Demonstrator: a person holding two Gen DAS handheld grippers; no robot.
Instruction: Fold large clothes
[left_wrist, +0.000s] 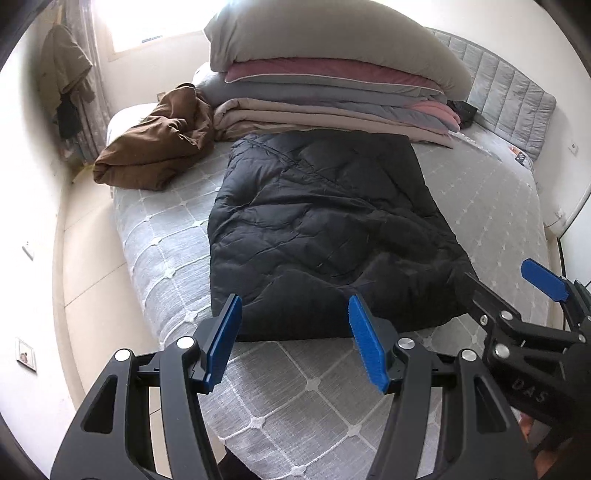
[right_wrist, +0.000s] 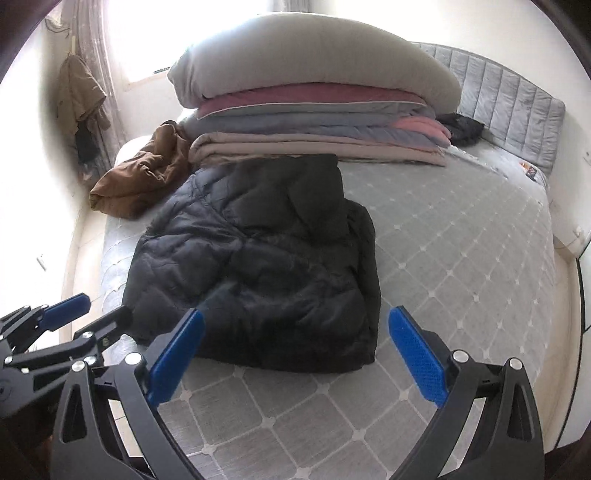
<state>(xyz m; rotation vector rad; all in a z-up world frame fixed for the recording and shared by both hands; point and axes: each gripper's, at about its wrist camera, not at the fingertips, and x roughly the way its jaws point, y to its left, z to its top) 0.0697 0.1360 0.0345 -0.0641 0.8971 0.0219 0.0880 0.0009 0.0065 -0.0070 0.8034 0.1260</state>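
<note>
Brown garment (left_wrist: 155, 147) beside black jacket (left_wrist: 325, 229)

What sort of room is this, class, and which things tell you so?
Most likely a bedroom: a bed with a grey quilted cover, a grey padded headboard and a stack of folded blankets topped by a big grey pillow.

- You are in a home bedroom.
- A bed (right_wrist: 461, 251) with a grey, diamond-stitched cover fills most of the view, with a padded grey headboard (right_wrist: 517, 110) at its far end.
- Folded blankets (left_wrist: 332, 107) are stacked on it under a large pillow (left_wrist: 332, 37).
- A coat (left_wrist: 64, 62) hangs beside a bright curtained window (left_wrist: 144, 22).
</note>
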